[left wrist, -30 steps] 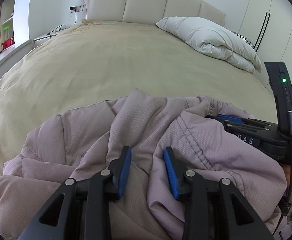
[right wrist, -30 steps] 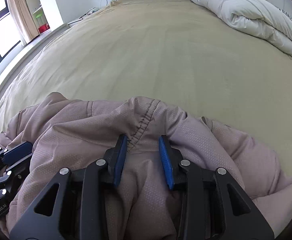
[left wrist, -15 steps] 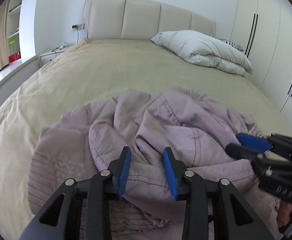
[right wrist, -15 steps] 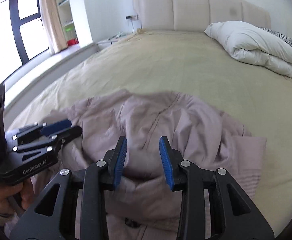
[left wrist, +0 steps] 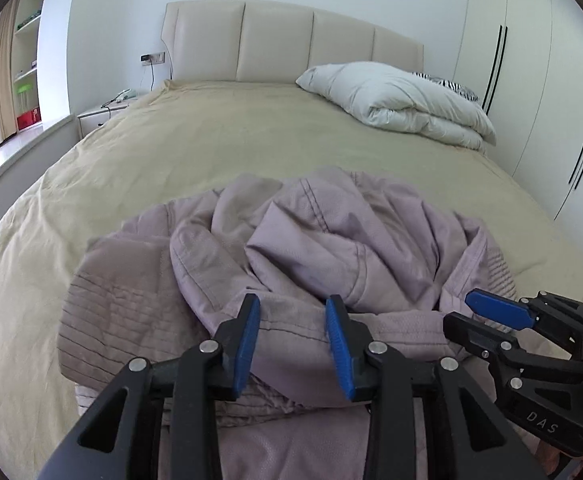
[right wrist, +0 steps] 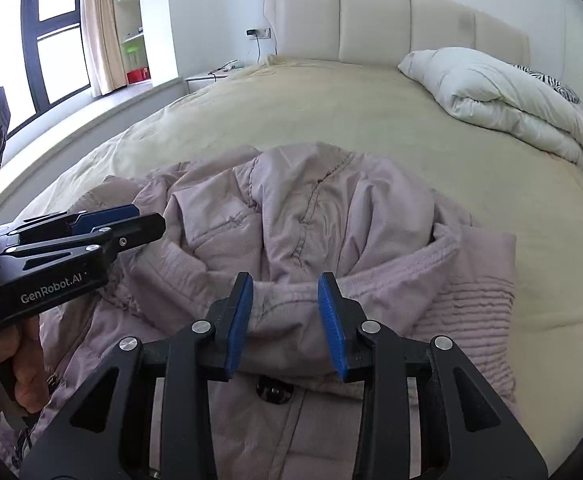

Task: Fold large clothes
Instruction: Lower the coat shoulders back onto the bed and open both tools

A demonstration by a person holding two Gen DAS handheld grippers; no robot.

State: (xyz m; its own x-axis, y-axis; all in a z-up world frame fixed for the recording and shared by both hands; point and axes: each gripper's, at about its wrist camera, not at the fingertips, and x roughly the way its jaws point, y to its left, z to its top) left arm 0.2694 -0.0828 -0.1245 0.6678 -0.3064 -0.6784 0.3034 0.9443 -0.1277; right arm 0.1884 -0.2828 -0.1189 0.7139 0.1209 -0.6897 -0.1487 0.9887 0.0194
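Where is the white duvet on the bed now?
The folded white duvet lies at the far right of the bed, near the headboard, well beyond the crumpled pink jacket; both wrist views show it upper right.

Black tongs, blue pads

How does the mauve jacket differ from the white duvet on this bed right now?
The mauve jacket lies crumpled and loose at the near end of the bed; the white duvet sits neatly folded at the far end near the headboard. The jacket is quilted with stitched seams and a dark button; the duvet is plain. The jacket lies right by both grippers; the duvet lies far from them. Both rest on the beige cover.
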